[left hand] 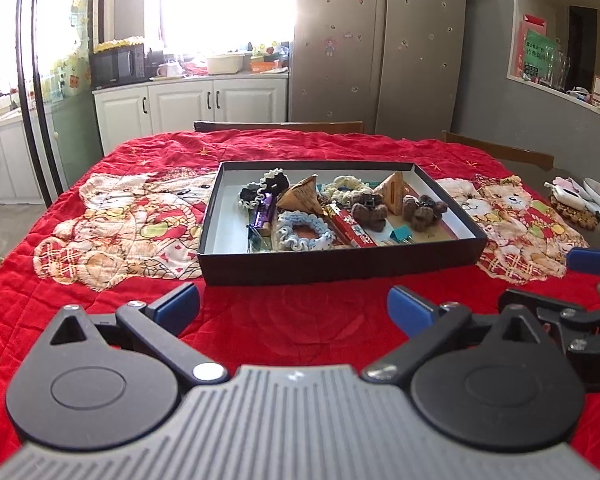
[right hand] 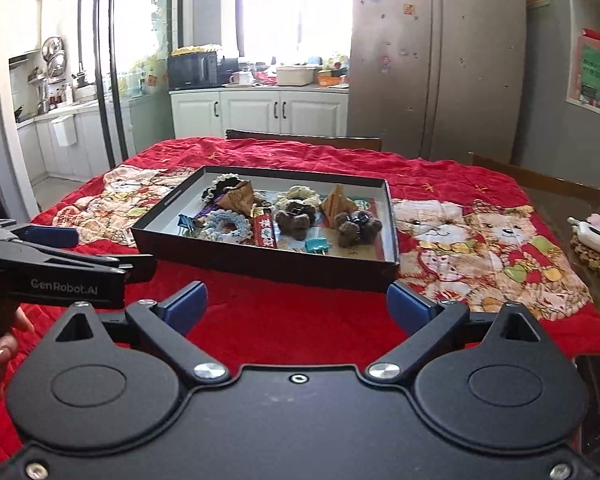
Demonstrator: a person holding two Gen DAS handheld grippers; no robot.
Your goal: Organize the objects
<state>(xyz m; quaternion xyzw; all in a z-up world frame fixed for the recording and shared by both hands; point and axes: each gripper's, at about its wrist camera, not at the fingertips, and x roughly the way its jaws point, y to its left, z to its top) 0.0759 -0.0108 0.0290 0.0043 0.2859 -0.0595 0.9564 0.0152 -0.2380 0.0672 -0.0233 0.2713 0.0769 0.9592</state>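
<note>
A shallow black box sits on the red bear-print quilt. It holds crochet scrunchies, brown plush bears, paper pyramids, a red bar, a purple bar and teal binder clips. My left gripper is open and empty, just short of the box's near wall. My right gripper is open and empty at the box's near right corner. The left gripper shows in the right wrist view.
Wooden chairs stand at the table's far side. A woven coaster with a white object lies at the right edge. Kitchen cabinets, a microwave and a fridge are behind.
</note>
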